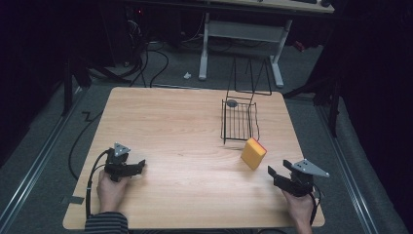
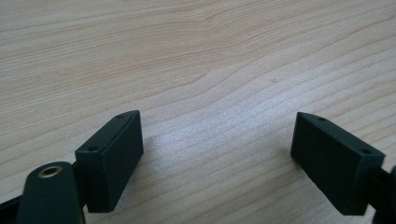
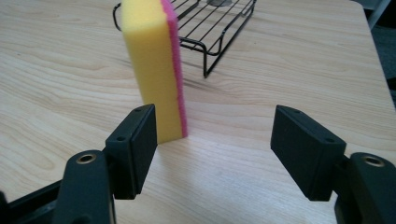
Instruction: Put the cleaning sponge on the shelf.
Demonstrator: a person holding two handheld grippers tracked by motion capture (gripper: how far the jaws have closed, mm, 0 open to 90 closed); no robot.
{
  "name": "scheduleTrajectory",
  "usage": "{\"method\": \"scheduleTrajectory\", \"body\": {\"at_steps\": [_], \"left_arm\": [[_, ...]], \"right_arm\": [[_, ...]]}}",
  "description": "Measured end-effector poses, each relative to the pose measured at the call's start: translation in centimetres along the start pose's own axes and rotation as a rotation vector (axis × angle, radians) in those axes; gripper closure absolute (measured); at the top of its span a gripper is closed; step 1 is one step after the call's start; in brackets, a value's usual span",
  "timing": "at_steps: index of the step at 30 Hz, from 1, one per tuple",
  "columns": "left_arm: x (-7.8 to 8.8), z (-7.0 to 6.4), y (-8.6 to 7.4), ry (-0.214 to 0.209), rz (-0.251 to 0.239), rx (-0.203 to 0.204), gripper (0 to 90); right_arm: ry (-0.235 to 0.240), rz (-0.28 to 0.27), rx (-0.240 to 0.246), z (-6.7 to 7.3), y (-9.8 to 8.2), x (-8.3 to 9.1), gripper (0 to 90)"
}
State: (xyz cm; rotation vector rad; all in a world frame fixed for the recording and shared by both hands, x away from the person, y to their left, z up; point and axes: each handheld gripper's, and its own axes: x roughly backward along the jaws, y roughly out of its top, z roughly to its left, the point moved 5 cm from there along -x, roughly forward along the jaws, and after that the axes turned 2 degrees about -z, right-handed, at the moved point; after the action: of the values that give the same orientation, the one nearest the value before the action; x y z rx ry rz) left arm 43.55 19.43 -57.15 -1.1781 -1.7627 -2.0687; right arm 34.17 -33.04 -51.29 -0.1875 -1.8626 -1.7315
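Your left tool (image 1: 141, 165) rests low over the desk (image 1: 170, 126) with its jaws spread apart over bare wood. Your right tool (image 1: 271, 173) is likewise spread wide, gripping nothing. Just ahead of it a yellow sponge with a pink face (image 3: 156, 70) stands upright on edge on the desk, near the front of a black wire rack (image 1: 238, 119), which holds a small grey thing (image 1: 232, 103) at its far corner.

On the light wooden table (image 1: 170, 126), a yellow sponge with a pink scouring side (image 1: 253, 153) stands at 6 o'clock of a black wire basket (image 1: 239, 120).
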Motion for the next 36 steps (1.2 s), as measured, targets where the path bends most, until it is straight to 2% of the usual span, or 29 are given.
{"method": "scheduleTrajectory", "body": {"at_steps": [16, 23, 28, 36], "left_arm": [[0.0, 0.0, 0.0, 0.0, -0.001, 0.0, 17.5], [0.0, 0.0, 0.0, 0.0, -0.001, 0.0, 17.4], [0.0, 0.0, 0.0, 0.0, -0.001, 0.0, 17.4], [0.0, 0.0, 0.0, 0.0, -0.001, 0.001, 17.5]], "right_arm": [[0.057, -0.01, 0.034, 2.1, 1.3, -1.2, 31.7], [0.069, -0.019, 0.035, 2.5, 1.9, -1.9, 31.9], [0.08, -0.025, 0.051, 2.9, 2.7, -2.9, 32.0], [0.081, -0.018, 0.032, 2.8, 2.9, -4.2, 31.9]]}}
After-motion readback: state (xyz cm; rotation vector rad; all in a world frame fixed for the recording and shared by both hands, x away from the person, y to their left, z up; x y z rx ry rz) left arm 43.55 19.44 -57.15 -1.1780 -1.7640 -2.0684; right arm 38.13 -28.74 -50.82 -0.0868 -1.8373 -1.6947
